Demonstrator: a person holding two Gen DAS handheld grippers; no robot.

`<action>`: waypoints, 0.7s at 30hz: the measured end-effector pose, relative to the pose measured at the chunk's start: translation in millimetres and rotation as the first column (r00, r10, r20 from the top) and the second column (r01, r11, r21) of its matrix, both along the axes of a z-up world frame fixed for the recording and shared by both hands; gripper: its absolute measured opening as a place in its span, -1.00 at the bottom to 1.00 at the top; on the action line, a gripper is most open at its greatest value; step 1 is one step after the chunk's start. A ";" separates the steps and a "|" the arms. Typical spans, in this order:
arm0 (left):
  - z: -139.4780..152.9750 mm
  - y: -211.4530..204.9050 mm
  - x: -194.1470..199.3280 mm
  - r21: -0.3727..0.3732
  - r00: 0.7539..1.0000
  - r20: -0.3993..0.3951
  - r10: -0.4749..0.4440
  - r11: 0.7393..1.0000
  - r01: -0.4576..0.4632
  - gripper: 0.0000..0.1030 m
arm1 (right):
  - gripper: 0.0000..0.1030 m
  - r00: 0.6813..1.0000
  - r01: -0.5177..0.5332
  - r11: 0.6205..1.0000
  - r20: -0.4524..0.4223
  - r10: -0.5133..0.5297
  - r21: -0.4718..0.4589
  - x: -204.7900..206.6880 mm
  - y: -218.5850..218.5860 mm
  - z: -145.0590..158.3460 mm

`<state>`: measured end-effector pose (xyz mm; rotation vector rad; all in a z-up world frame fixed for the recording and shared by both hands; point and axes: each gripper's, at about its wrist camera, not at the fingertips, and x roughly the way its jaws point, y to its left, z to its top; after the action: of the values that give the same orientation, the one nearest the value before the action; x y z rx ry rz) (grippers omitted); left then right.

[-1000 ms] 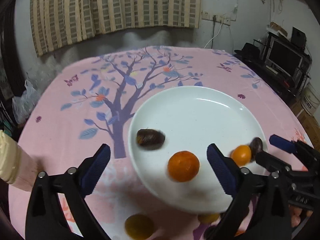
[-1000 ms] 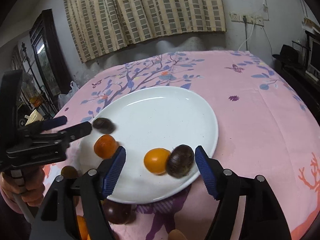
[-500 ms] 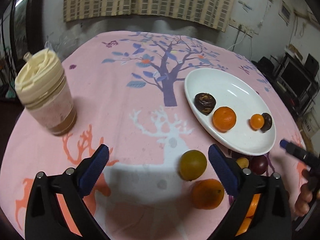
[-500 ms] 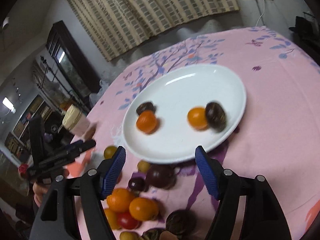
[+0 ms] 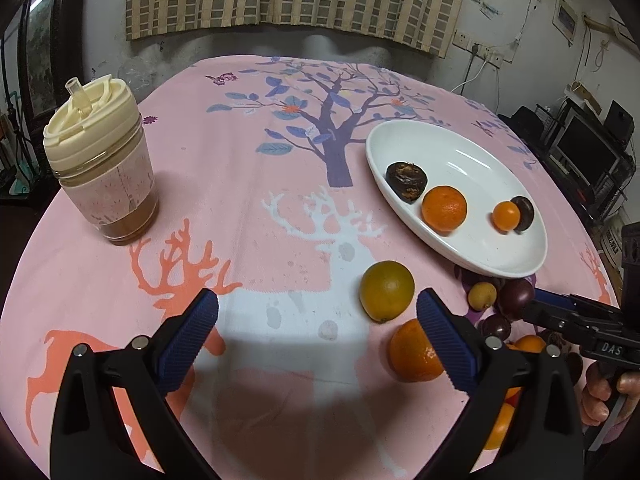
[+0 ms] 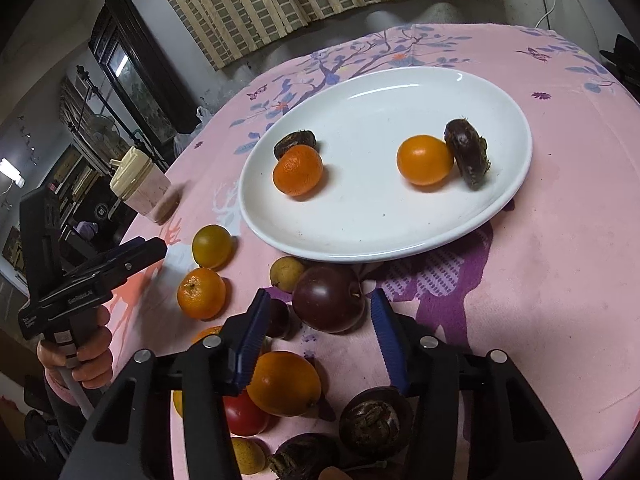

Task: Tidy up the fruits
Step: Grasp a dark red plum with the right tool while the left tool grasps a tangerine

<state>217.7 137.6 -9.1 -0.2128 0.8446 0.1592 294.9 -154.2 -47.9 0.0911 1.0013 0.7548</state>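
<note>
The white oval plate point(image 6: 400, 254) point(image 5: 500, 270) holds a tangerine point(image 6: 298, 170), a small orange point(image 6: 424, 160) and two dark wrinkled fruits. Loose fruit lies on the pink cloth in front of it. My right gripper point(image 6: 320, 308) point(image 5: 534, 304) straddles a dark purple round fruit point(image 6: 328, 298) point(image 5: 516, 298). Its jaws are closing, and small gaps still show beside the fruit. My left gripper point(image 5: 318, 312) point(image 6: 154, 246) hangs open over bare cloth with nothing between its fingers. A yellow-green fruit point(image 5: 386, 296) point(image 6: 212, 246) lies just ahead of its right finger. An orange point(image 5: 412, 356) point(image 6: 200, 294) sits partly behind that finger.
A clear cup with a cream lid point(image 5: 100, 168) point(image 6: 140, 188) stands at the table's left. More oranges, a red fruit point(image 6: 244, 416) and dark wrinkled fruits point(image 6: 374, 420) crowd under the right gripper. A person's hands hold both grippers. A desk with a monitor point(image 5: 584, 152) stands beyond the table's right edge.
Both grippers drew back from the plate to the loose fruit in front of it. The right gripper sank over the purple fruit and its jaws narrowed around it. The left stayed open.
</note>
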 end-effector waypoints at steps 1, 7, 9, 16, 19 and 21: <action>-0.8 -0.3 -0.9 0.002 1.000 -0.001 -0.002 1.000 0.002 0.89 | 0.02 1.000 -0.005 1.000 -0.003 0.005 -0.005 -0.1 1.2 -1.5; -5.6 -1.5 -7.0 0.007 1.000 -0.010 -0.005 1.000 0.005 0.89 | -0.25 1.000 0.000 0.999 0.026 0.001 -0.048 -2.7 3.3 -4.0; -6.8 -1.0 -8.5 -0.002 1.000 -0.013 -0.010 1.000 0.010 0.89 | -0.26 1.000 -0.006 0.999 0.029 0.007 -0.043 -4.2 2.7 -3.1; -10.5 -8.9 -10.2 -0.065 0.994 -0.021 -0.105 0.993 0.103 0.89 | -0.27 0.996 -0.064 0.993 0.069 0.058 0.096 -22.1 -10.0 21.5; -11.8 -27.0 -10.5 -0.036 0.982 -0.024 -0.189 0.981 0.189 0.61 | -0.27 0.995 -0.048 0.991 0.092 0.037 0.127 -26.2 -17.4 28.8; -15.2 -39.3 -9.6 -0.009 0.969 -0.042 -0.243 0.970 0.242 0.38 | -0.26 0.996 -0.040 0.990 0.082 0.029 0.133 -25.9 -19.8 28.5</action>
<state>208.1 98.3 -24.3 -0.1079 0.9065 -0.0673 269.0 -174.0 -19.3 0.1591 0.8778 0.8513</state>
